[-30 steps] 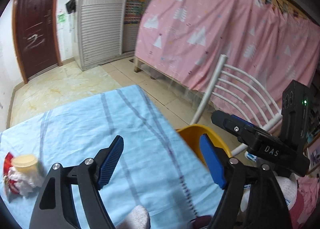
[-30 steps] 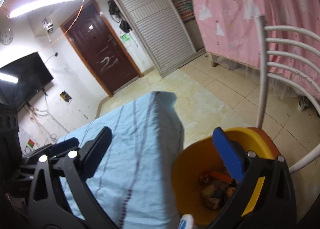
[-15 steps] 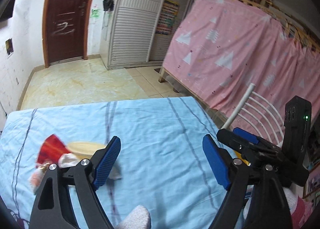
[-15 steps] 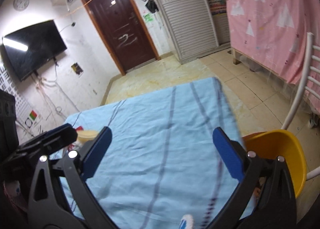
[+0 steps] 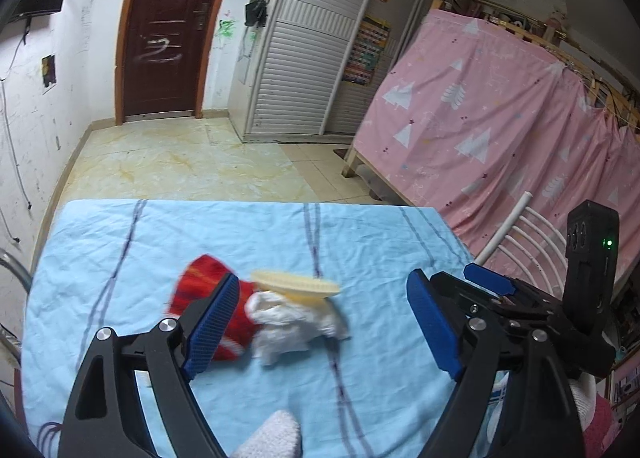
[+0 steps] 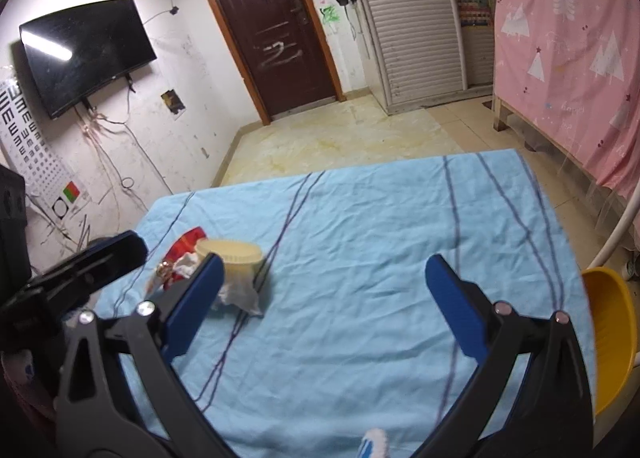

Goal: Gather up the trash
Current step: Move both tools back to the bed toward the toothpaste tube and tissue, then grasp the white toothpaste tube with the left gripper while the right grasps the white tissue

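1. Left wrist view: your left gripper (image 5: 322,326) hangs over the light blue striped cloth (image 5: 120,258) with its jaws spread wide; they have just been opening, and nothing is pressed between the blue pads (image 5: 210,326).
2. Same view: the trash pile sits on the cloth just ahead of the left pad. It is a red wrapper (image 5: 200,278), a crumpled white tissue (image 5: 292,322) touching the wrapper's right side, and a pale yellow ribbed lid (image 5: 294,284) resting tilted on top of the tissue. The pile is a little blurred.
3. Same view: your right gripper (image 5: 492,286) shows at the right edge with its black camera block (image 5: 590,254) and a lit green light. Behind it stand a white chair back (image 5: 516,234) and a pink curtain (image 5: 500,130). A white gloved fingertip (image 5: 272,436) pokes in at the bottom.
4. Right wrist view: your right gripper (image 6: 326,302) also stands wide apart over the cloth (image 6: 380,218), holding nothing; bare cloth lies between its pads (image 6: 456,306).
5. Same view: the pile lies near the left pad, on the left part of the cloth. Here the yellow piece (image 6: 230,252) reads as a shallow round tub or lid, with the tissue (image 6: 240,296) under it and the red wrapper (image 6: 186,242) behind.
6. Same view: your left gripper (image 6: 100,258) reaches in from the left, close beside the pile. A yellow bin (image 6: 612,322) sits off the cloth's right edge, well apart from the trash; you cannot see inside it from here.
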